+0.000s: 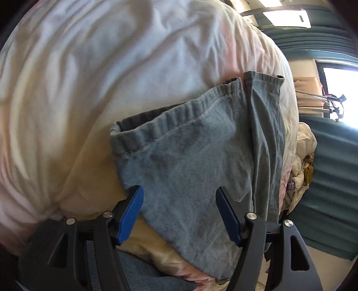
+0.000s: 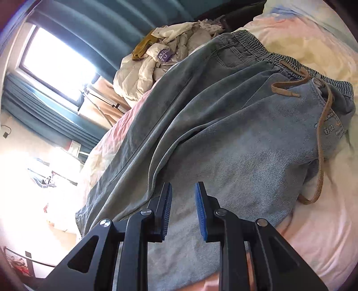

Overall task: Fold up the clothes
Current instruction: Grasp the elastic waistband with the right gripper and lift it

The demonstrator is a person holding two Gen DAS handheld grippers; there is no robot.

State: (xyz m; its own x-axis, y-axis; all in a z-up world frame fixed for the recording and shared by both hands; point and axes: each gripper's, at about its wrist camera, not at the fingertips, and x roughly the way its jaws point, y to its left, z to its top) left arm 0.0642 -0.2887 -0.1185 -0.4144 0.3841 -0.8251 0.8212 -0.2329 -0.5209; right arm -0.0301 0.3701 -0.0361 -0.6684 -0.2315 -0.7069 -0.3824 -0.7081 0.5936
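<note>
Lying flat on the bed (image 2: 313, 223), jeans (image 2: 223, 125) are hovered over by left tool (image 1: 179, 192), wide open, and right tool (image 2: 183, 192), narrowly open; nothing gripped.

Daylight flooded in through the window (image 2: 56, 65), which was blown out to pure white in the right wrist view; glare washed over the whole lower-left area of that picture and erased most detail there. In the left wrist view the ceiling light (image 1: 288, 18) and a second window (image 1: 342, 96) were likewise overexposed. The bedding (image 1: 89, 78) looked soft and smeared with motion blur, tinted pink and yellow in places. The jeans (image 2: 223, 134) were sharper, with shallow shadows in their folds. Both pictures bent strongly at the edges, with dark vignetted corners.
</note>
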